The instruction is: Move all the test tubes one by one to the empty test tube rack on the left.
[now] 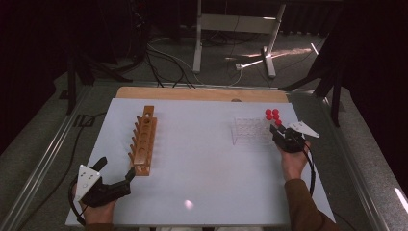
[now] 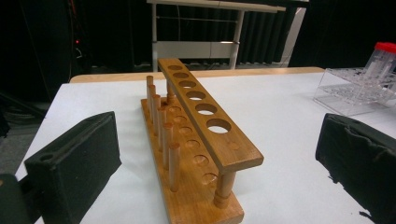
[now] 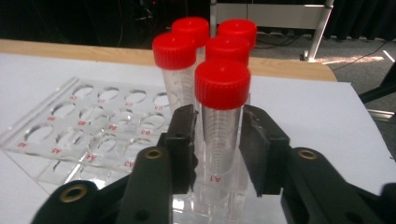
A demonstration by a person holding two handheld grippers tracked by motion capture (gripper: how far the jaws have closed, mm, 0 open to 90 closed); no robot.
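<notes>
the right claw [image 3: 218, 140] has its two black jaws around the nearest red-capped clear plastic tube [image 3: 219, 116], pads close at both sides of it. four more red-capped tubes [image 3: 205, 44] crowd just behind and to the claw's left, barring any push straight ahead. left of the claw the clear acrylic rack [image 3: 70, 126] has rows of vacant holes; above the caps the way is open.

the left claw [image 2: 205, 154] stands wide, with the wooden six-hole tube rack [image 2: 196, 135] lying lengthwise between its jaws. the white tabletop [image 1: 202, 159] between the two racks is bare.
</notes>
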